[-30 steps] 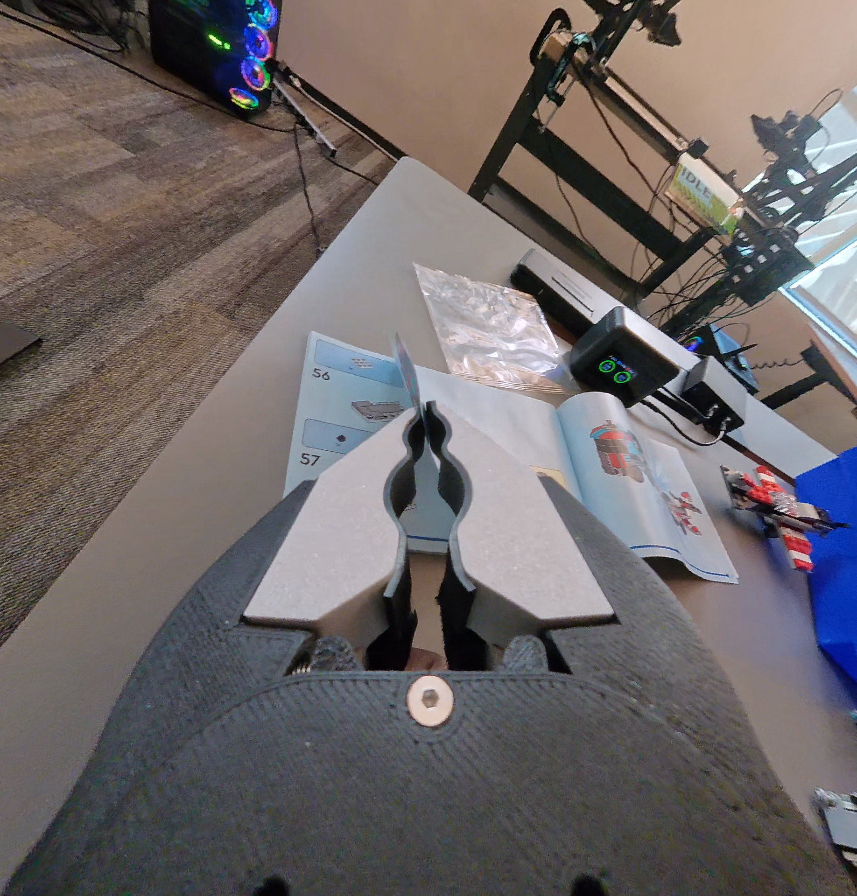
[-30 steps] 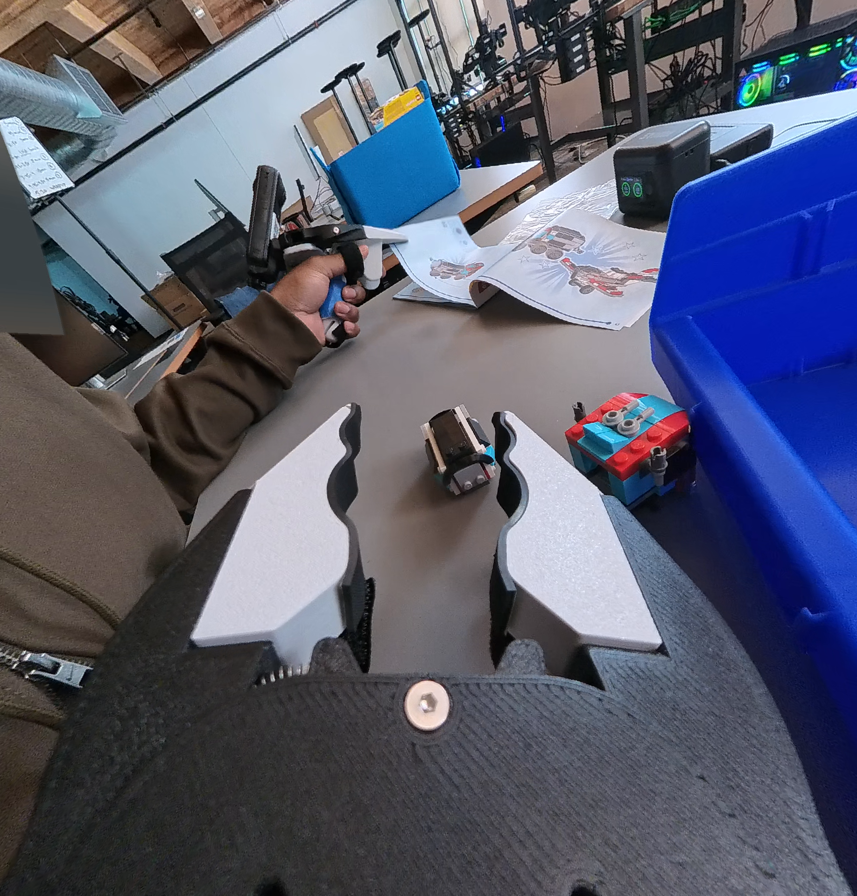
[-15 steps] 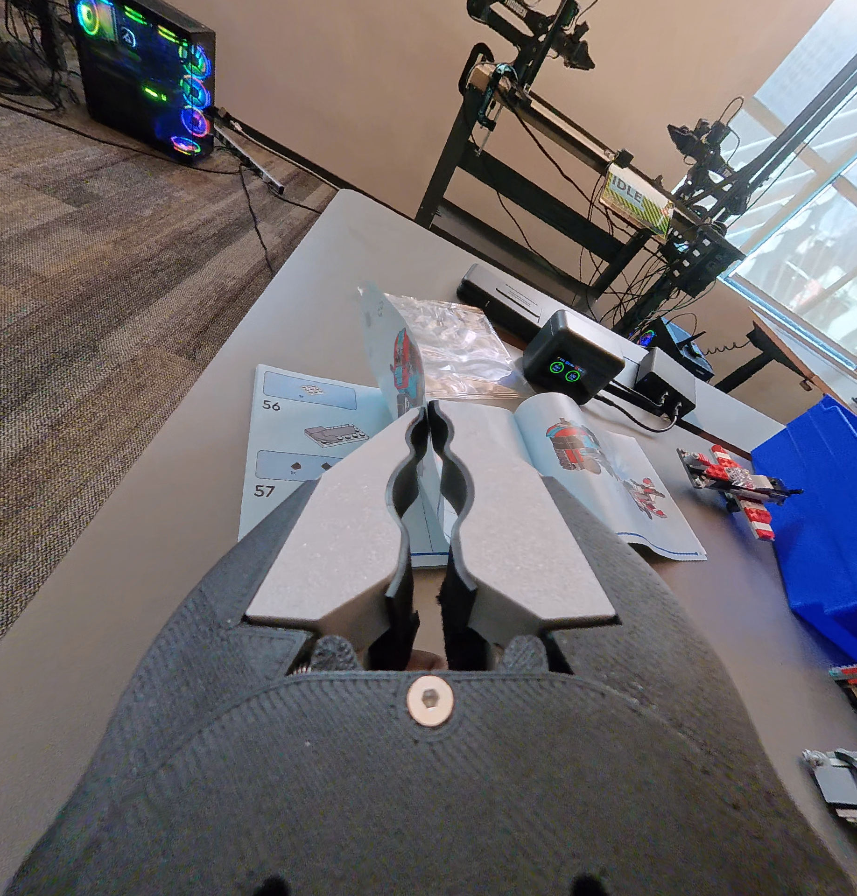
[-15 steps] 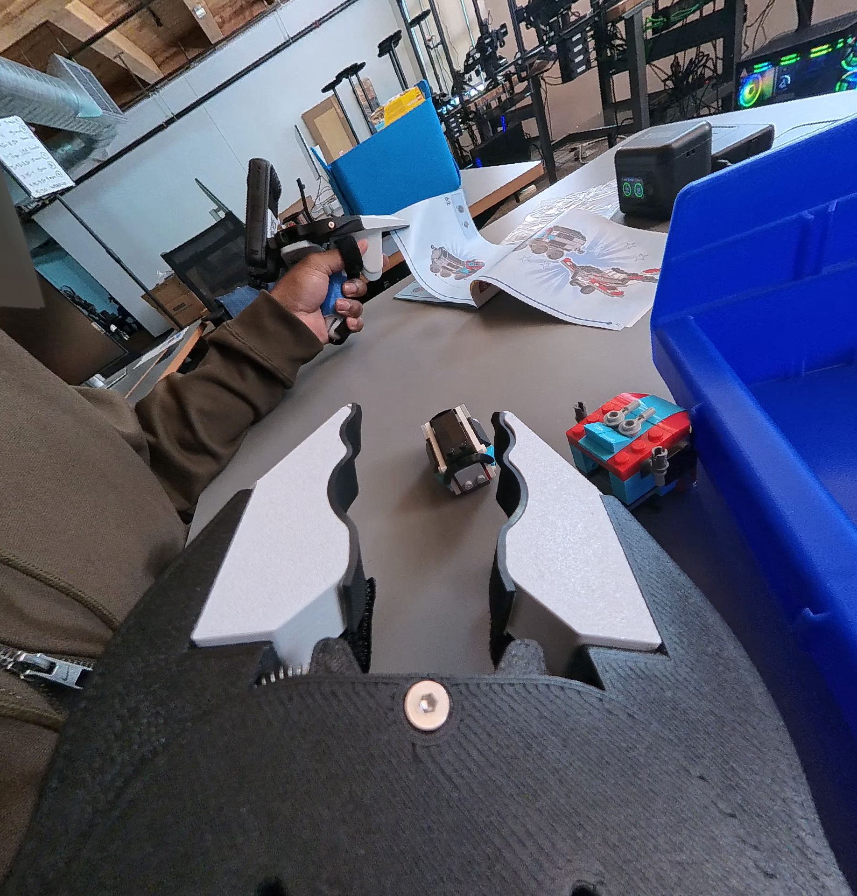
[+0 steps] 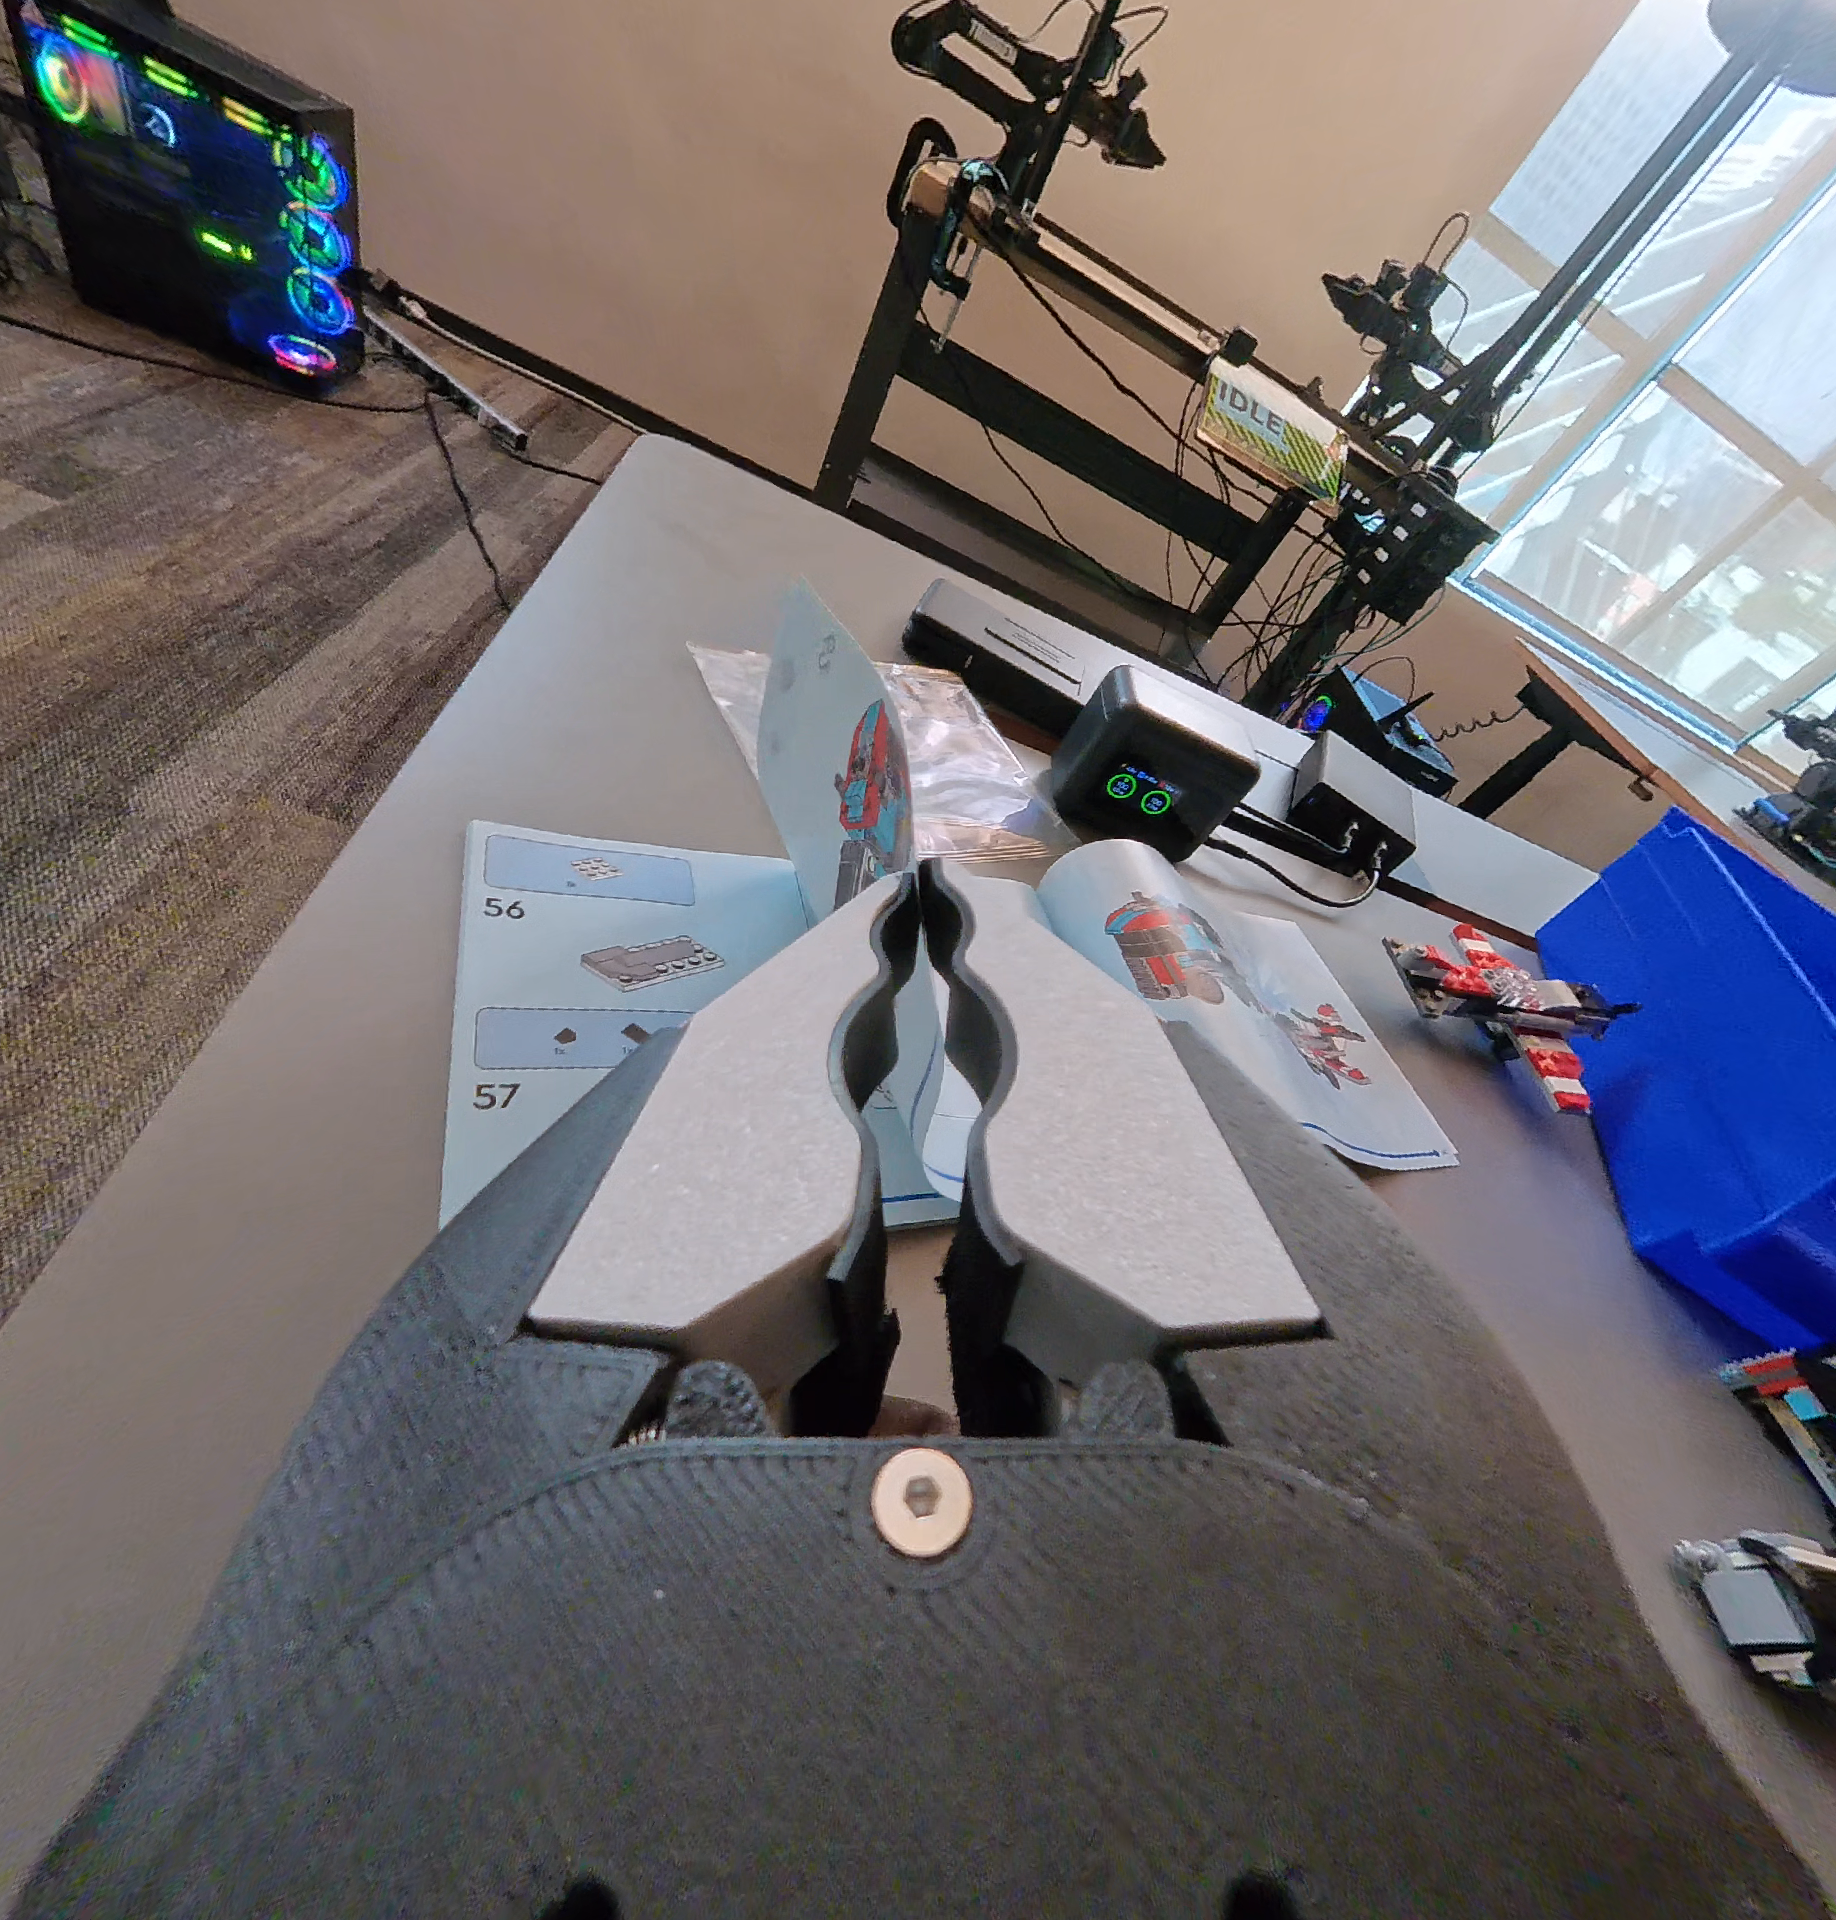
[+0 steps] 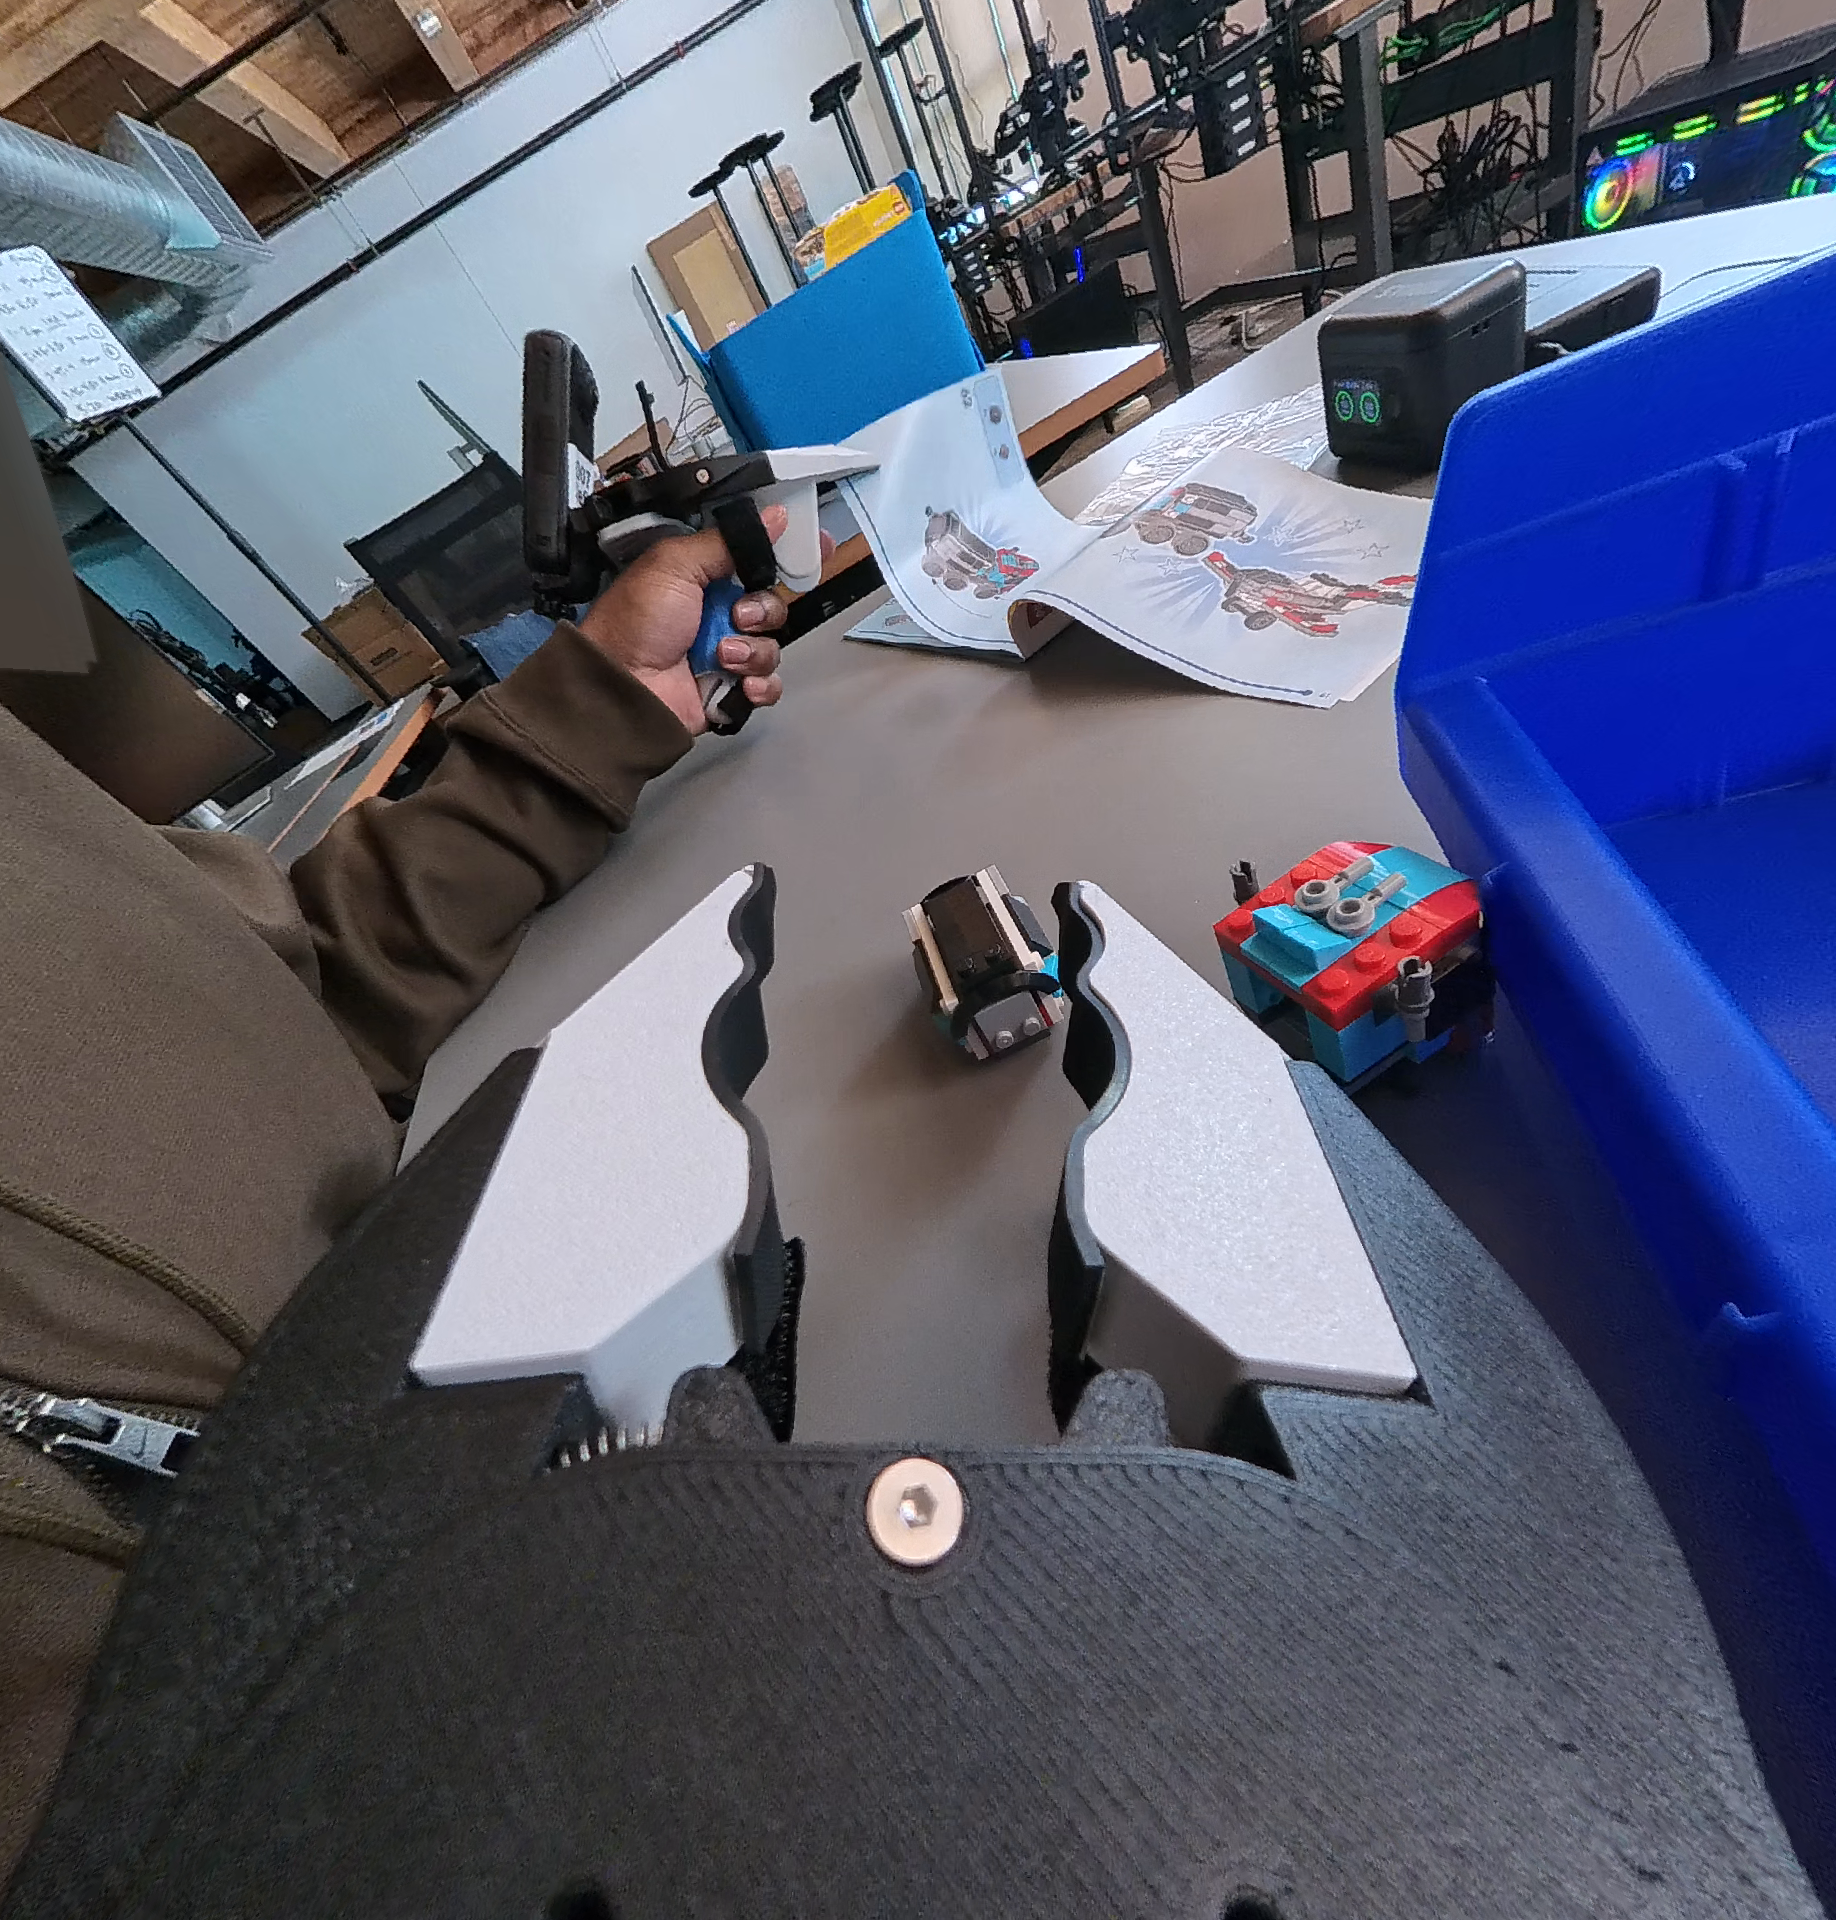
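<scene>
Left gripper (image 5: 919, 883) pinches a lifted page (image 5: 836, 769) of the instruction booklet (image 5: 602, 935); right gripper (image 6: 914, 904), spread, hovers beside a small brick assembly (image 6: 981, 966)

An open instruction booklet (image 5: 623, 956) lies on the table (image 5: 270, 1195), with a plastic bag (image 5: 945, 748) and a power unit (image 5: 1153, 769) beyond it. A brick aircraft (image 5: 1496, 997) sits right of the booklet, beside the bin (image 5: 1724, 1091). A small brick assembly (image 6: 981, 971) lies between the right gripper's (image 6: 914, 914) fingertips, with a larger brick block (image 6: 1350, 956) to its right, against the bin.

Grey table (image 6: 997, 769), booklet (image 6: 1236, 582), blue bin (image 6: 1672, 644)
</scene>
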A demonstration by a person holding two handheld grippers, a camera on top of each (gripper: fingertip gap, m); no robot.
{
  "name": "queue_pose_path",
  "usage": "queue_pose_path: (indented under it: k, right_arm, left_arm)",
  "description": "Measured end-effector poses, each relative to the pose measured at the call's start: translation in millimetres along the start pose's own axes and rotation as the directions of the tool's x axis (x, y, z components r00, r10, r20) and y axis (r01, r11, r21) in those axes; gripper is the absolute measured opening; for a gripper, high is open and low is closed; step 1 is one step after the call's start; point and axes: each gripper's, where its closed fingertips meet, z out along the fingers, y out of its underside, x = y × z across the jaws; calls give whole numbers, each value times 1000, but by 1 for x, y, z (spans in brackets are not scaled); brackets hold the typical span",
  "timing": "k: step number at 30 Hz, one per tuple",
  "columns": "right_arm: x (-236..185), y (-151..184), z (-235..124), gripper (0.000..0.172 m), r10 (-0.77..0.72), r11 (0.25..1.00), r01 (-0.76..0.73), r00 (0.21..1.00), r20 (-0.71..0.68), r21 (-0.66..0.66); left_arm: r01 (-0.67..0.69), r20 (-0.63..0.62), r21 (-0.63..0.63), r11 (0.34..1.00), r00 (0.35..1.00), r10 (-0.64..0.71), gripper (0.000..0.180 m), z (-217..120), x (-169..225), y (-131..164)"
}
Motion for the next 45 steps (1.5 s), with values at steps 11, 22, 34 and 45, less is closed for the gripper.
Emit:
queue_pose_path:
  k: [11,22,34,45]
  right_arm:
    - [0,0,0,55,1,1000,-1,1000,1,0]
    - [0,0,0,55,1,1000,-1,1000,0,-1]
    - [0,0,0,55,0,1000,0,1000,0,0]
    - [0,0,0,55,3,1000,-3,1000,1,0]
  left_arm:
    - [-175,2,-2,985,985,175,1,1,15,1]
    - [-721,25,-61,690,690,723,1,12,56,26]
    - [-983,114,-162,81,63,991,1,23,82,50]
    - [-989,114,-147,12,-5,994,1,27,91,59]
